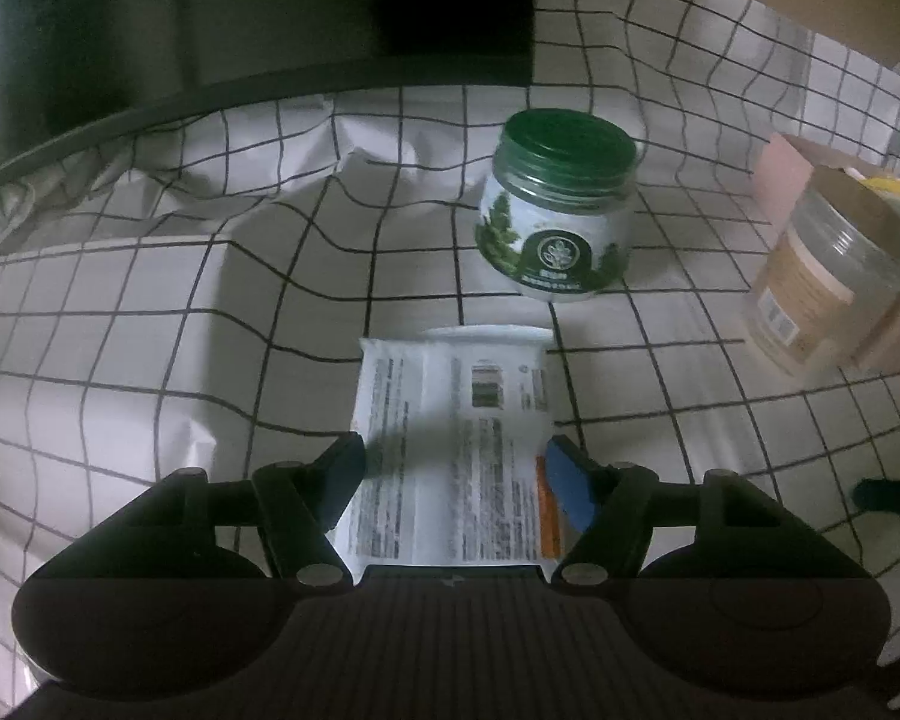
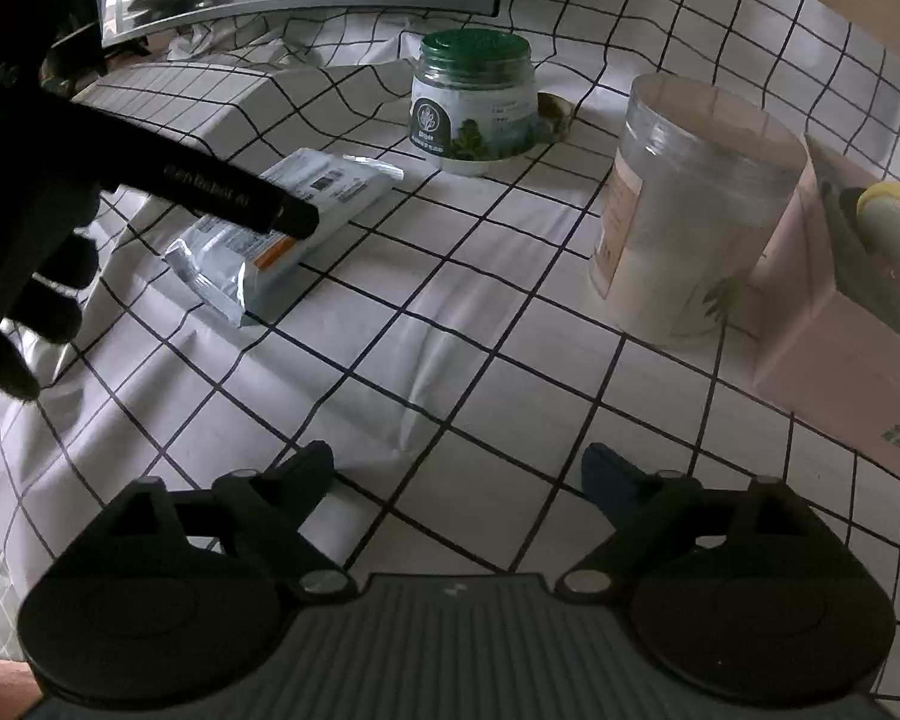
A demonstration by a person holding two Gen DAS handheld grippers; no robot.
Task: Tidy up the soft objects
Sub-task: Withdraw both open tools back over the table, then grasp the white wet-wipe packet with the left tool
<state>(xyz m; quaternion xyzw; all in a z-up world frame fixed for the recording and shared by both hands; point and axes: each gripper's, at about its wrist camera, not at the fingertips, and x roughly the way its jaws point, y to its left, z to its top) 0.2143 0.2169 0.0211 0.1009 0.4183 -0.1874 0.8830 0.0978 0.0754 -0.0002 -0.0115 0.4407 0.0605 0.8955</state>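
Checked cloth, white with a black grid, is seen covering the surface; it is rumpled toward the back, where a dark panel is partly visible.

Landmark: green-lidded jar, standing upright on the cloth.

Item 1, wipes pack: soft white packet with printed text and an orange patch, lying flat just in front of the jar and apart from it. In the right wrist view the same pack is seen to the jar's near left.

Item 2, clear tub: upright, without a lid so far as can be told, placed right of the jar and well apart from it.

Item 3, pink box: open-topped, set beyond the tub on the side away from the jar; something yellow is held inside, not identified.

Left gripper: lowered over the near end of the pack, a finger on either side. The fingers are spread and contact cannot be confirmed, so the pack is judged framed, not yet clamped.

Right gripper: released and empty, held above bare cloth in front of the jar.

Step in hand, as judged: pick-up of the pack. Closing of the left fingers would be called for next, gently since the packet will yield, followed by a lift toward a container, possibly the pink box.
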